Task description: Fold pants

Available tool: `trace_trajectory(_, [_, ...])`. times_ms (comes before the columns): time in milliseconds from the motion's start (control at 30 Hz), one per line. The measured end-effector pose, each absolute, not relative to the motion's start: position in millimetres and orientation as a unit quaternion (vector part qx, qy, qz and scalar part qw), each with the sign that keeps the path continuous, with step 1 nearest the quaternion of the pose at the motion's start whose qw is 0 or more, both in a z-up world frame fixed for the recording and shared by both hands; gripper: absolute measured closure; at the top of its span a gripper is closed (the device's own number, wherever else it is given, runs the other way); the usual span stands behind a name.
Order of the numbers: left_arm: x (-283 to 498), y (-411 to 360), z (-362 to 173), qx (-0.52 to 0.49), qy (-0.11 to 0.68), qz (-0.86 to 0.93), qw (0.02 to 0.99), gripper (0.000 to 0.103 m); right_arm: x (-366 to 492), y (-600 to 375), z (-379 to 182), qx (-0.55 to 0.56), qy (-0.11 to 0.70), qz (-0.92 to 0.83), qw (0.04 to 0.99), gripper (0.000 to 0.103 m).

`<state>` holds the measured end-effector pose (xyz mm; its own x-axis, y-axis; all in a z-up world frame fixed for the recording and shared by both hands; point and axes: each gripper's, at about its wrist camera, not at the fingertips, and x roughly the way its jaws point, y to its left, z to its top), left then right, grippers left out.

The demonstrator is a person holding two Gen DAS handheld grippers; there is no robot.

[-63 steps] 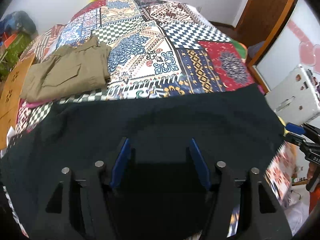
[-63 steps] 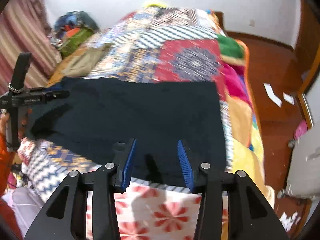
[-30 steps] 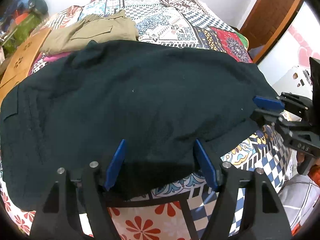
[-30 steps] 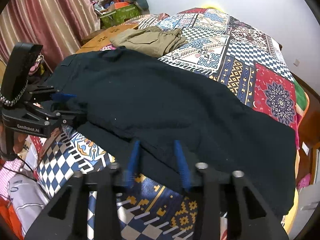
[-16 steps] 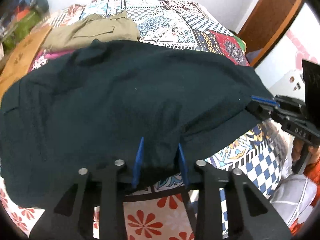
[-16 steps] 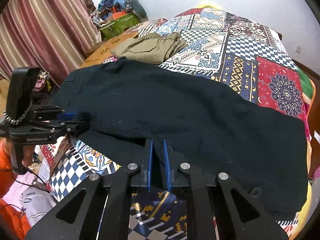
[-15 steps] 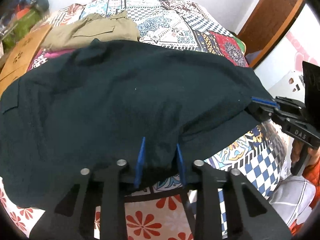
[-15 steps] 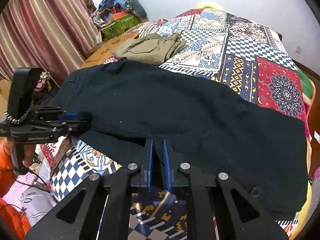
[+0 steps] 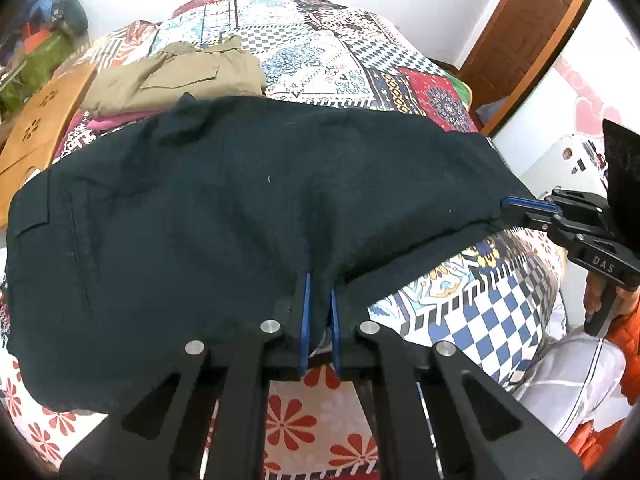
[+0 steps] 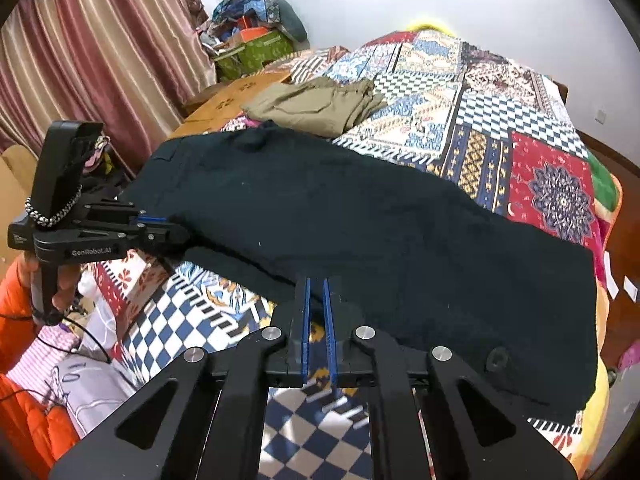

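dark pants (image 9: 224,208) | spread flat across patterned bed | near edge pinched, lifted slightly

Patchwork-quilted bed (image 10: 496,128), dark pants (image 10: 360,232) spread across, folded khaki pants (image 10: 316,104) behind

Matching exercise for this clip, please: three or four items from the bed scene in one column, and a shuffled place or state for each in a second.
Items:
1. dark pants
2. khaki pants
3. left tool
4. green box

Descriptions:
A. folded, farther up the bed
B. beside the bed by the curtain
C. spread across the bed's near end
D. shut on dark cloth

Pairs: 1-C, 2-A, 3-D, 4-B
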<state>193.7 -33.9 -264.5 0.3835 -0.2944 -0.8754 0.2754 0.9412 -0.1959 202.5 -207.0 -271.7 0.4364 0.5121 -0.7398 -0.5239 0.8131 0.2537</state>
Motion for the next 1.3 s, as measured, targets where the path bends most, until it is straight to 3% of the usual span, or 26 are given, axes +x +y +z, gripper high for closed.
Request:
trace_trajectory(200, [188.6,-42.5,-272.3,0.012,0.547,-0.179,0.818,0.092,205.2,-212.0,-272.9,0.002,0.443,0.3,0.845,0.097])
trace_trajectory(333, [192.8,-32.5,-259.6,0.006,0.537,-0.161,0.828,0.063,212.1,-210.7,-267.7,-0.002,0.445,0.296,0.845,0.095])
trace_trajectory(433, [195.2,-14.5,-242.0,-0.007,0.516,-0.142,0.845,0.055,219.2,-208.6,-258.7,-0.01,0.436,0.294,0.85,0.089])
trace_trajectory(600, [198.3,34.6,-203.3,-0.014,0.468,-0.067,0.881,0.048,235.1,-201.1,-239.3,-0.013,0.414,0.294,0.861,0.074])
trace_trajectory(767, [197.1,93.3,-172.9,0.022,0.44,0.021,0.897,0.045,255.8,-183.9,-223.0,-0.018,0.393,0.303,0.868,0.071])
trace_trajectory(867, [191.2,125.6,-163.1,0.047,0.432,0.062,0.898,0.038,268.1,-171.8,-218.1,-0.024,0.385,0.311,0.869,0.07])
trace_trajectory(933, [188.9,145.0,-163.8,0.039,0.431,0.071,0.899,0.033,275.2,-161.1,-216.3,-0.026,0.382,0.316,0.868,0.067])
trace_trajectory(1300, [223.3,180.8,-245.0,-0.036,0.47,0.064,0.879,0.033,319.0,-98.7,-234.2,-0.044,0.407,0.343,0.846,0.063])
